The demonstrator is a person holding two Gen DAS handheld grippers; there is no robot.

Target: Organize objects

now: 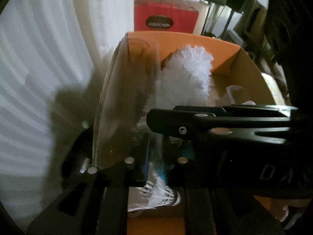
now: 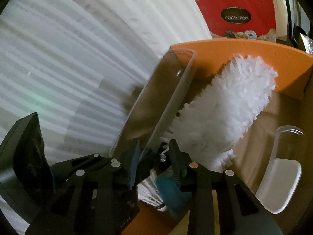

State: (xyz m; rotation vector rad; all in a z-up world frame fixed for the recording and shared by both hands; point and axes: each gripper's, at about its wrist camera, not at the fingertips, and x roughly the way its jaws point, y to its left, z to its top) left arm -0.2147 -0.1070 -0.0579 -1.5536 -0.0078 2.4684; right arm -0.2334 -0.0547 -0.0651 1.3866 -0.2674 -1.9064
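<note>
An orange cardboard box point(image 1: 195, 39) point(image 2: 254, 51) holds a white fluffy brush head point(image 1: 187, 74) point(image 2: 225, 105), a shuttlecock point(image 1: 156, 193) point(image 2: 150, 192) and a teal item point(image 2: 170, 192). A clear plastic container point(image 1: 125, 98) point(image 2: 156, 98) stands upright at the box's left side. My left gripper point(image 1: 154, 156) has its fingers on either side of the container's near edge. My right gripper point(image 2: 154, 156) reaches in beside it, fingers apart around the same clear edge; its black body crosses the left wrist view point(image 1: 215, 121).
A white corrugated sheet point(image 2: 68, 49) fills the left. A red "Collection" box point(image 1: 166, 19) point(image 2: 236, 17) stands behind the orange box. A white plastic scoop point(image 2: 279, 182) lies in the box at the right. Dark shelving point(image 1: 244, 9) is at back right.
</note>
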